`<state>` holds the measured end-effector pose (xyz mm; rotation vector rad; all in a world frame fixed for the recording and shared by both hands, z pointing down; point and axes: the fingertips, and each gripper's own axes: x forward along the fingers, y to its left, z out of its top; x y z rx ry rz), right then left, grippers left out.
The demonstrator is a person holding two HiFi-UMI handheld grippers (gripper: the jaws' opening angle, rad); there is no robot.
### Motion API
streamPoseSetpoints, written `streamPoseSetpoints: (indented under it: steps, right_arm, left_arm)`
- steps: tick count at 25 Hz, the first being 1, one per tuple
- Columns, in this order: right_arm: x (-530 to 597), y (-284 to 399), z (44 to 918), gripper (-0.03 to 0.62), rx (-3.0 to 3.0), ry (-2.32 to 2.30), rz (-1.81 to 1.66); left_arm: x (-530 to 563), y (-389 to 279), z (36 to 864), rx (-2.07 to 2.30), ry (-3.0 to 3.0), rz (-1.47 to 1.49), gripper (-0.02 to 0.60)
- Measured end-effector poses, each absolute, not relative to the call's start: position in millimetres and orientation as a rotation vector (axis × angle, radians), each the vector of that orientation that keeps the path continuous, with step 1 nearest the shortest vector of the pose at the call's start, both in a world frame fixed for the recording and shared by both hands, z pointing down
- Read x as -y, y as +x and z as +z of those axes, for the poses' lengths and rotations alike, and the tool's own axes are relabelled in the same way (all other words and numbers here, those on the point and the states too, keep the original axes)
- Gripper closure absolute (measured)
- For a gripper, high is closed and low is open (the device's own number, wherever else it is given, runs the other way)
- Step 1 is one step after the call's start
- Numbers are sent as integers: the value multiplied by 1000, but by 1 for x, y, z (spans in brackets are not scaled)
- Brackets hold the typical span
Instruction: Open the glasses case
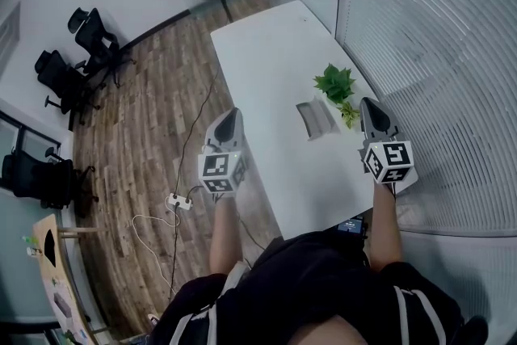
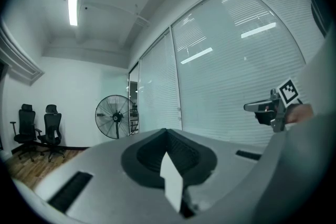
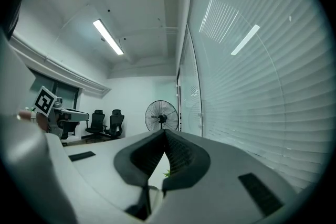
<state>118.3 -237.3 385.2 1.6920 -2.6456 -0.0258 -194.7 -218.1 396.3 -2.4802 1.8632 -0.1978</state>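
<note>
Holding the left gripper (image 1: 229, 115) level beside the white rectangular table (image 1: 266, 52) and the right gripper (image 1: 371, 105) level over its right edge, jaws closed on nothing, flanking the grey oblong glasses case (image 1: 315, 119) lying on the tabletop between.

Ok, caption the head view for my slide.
Left gripper and right gripper, both shut, flank the glasses case beside a plant.

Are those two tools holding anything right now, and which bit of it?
Nothing is held. The left tool and right tool are both shut and empty; the glasses case lies untouched on the white table.
</note>
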Motion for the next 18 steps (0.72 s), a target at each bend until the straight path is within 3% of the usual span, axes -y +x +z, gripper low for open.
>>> streamPoseSetpoints:
  steps: [18]
  right_arm:
    - [236,114,384,579,2637,1687,-47]
  left_arm:
    - [216,-192,392,-1838,-2487,-196,581]
